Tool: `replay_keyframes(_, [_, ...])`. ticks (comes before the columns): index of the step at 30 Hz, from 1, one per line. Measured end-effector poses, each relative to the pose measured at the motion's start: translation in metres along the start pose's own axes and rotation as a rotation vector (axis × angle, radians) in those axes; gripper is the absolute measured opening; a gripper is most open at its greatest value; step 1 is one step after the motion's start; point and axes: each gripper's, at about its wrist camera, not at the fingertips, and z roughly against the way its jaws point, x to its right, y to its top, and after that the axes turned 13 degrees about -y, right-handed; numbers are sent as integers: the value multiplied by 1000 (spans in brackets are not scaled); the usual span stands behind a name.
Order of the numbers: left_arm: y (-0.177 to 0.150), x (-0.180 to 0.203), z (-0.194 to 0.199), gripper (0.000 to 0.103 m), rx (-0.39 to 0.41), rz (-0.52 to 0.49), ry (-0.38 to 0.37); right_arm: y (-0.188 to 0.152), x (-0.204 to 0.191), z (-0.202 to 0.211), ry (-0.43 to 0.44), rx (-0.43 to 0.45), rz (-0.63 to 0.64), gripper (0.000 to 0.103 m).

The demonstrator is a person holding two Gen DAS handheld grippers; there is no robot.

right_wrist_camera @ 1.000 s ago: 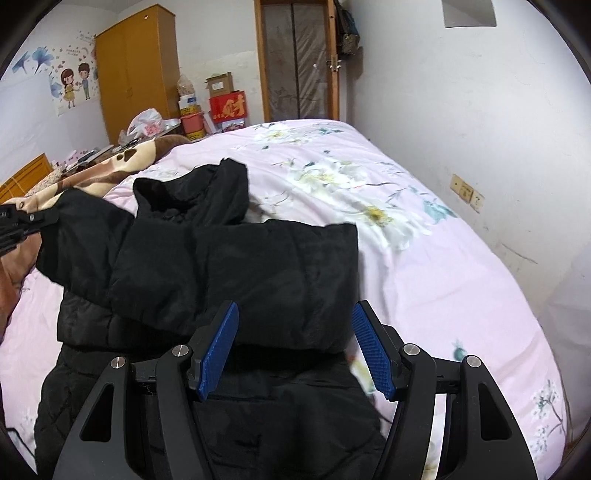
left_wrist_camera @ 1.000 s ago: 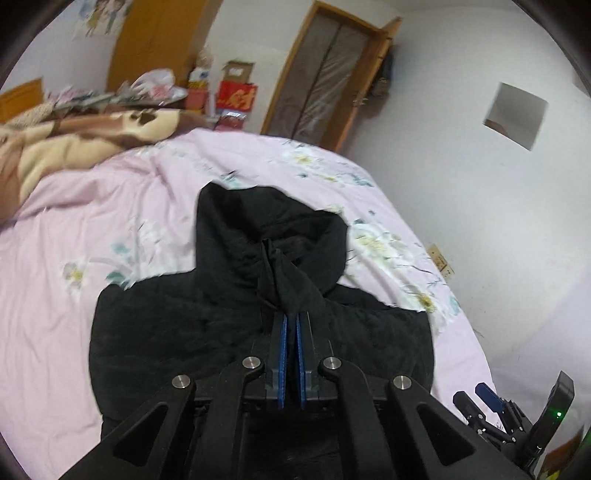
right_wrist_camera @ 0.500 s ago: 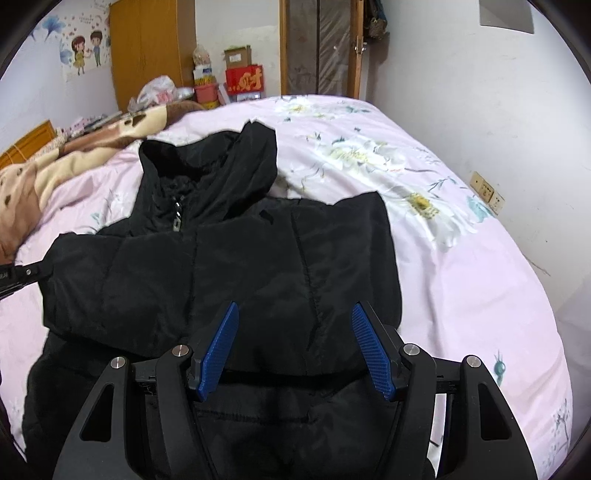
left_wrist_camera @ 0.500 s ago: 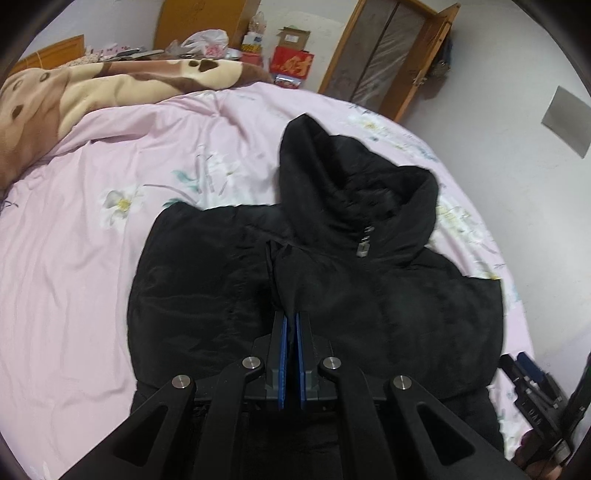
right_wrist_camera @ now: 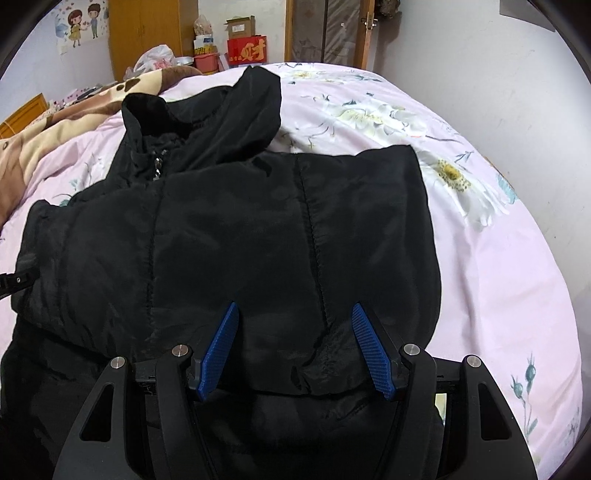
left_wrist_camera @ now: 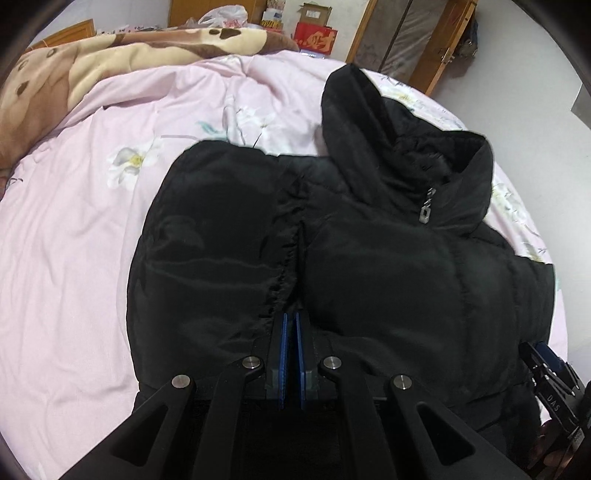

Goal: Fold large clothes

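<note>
Your left gripper (left_wrist_camera: 290,317) has its blue pads pressed almost together, pinching a gathered ridge of the black padded jacket (left_wrist_camera: 332,258) where the fabric puckers into a seam line running up from the fingertips. Your right gripper (right_wrist_camera: 293,314) has its jaws set wide, with a folded-over edge of the jacket (right_wrist_camera: 258,229) bunched between the blue ribbed pads (right_wrist_camera: 371,354); you cannot tell from this view whether the pads actually press on the cloth.

The jacket lies on the pink floral bedsheet (left_wrist_camera: 74,221), front up, its hood (left_wrist_camera: 354,122) spread toward the far side of the bed and the silver zipper pull (left_wrist_camera: 425,208) showing at the collar. A folded section crosses the chest. In the left wrist view your right gripper shows at the lower right edge (left_wrist_camera: 550,373), touching the jacket's side.

A brown and cream blanket (left_wrist_camera: 92,55) is bunched along the bed's far left, and a red box (right_wrist_camera: 246,51) stands beyond it near the wooden wardrobe (right_wrist_camera: 151,33)
</note>
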Motion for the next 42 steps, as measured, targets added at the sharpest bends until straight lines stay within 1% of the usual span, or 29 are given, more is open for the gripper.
replay_keyframes(2, [-1,-6,-5,5,-8,17,-6,-1,-1,-4,-1,-3,-2,66])
replay_keyframes(6, [-2,-2,-9,5,-10,-20,17,-2,-3,-4,-9,4,4,67])
replay_keyframes(9, [0,-2,-3,5,-2,-14,11,2,1,3,-7,-8,-8,68])
replay_keyframes(10, [1,-1,1,5,0,-13,9,4,3,9,-3,8,-20,68])
replay_keyframes(11, [2,0,5,6,10,-15,13,7,6,19,18,41,-33,68])
replay_keyframes(12, [3,2,12,7,29,-29,21,10,6,24,31,61,-36,68])
replay_keyframes(14, [7,5,24,19,54,-41,24,18,5,36,40,96,-31,68])
replay_keyframes(16, [12,8,33,48,79,-24,-13,24,0,42,54,116,-22,68])
replay_keyframes(17, [14,11,39,54,100,-14,-29,26,-4,43,63,124,-13,68])
replay_keyframes(18, [15,14,42,64,118,-18,-38,27,-9,43,67,123,-2,68])
replay_keyframes(19, [17,16,41,67,123,-25,-40,27,-12,41,69,119,7,68])
replay_keyframes(20, [18,20,37,67,114,-34,-42,27,-16,37,71,110,17,68])
replay_keyframes(22, [19,23,23,67,72,-46,-41,25,-24,25,72,83,36,68])
replay_keyframes(25, [18,20,-6,68,4,-51,-6,18,-35,7,69,33,54,69])
replay_keyframes(29, [11,13,-16,69,2,-39,-23,12,-40,-6,56,33,67,74])
replay_keyframes(32, [7,12,-23,70,-7,-56,-12,9,-42,-13,46,16,79,76])
replay_keyframes(38, [2,12,-36,72,-11,-72,23,5,-43,-23,39,3,68,77])
replay_keyframes(42, [2,11,-37,73,-26,-71,29,8,-38,-26,65,-22,55,78])
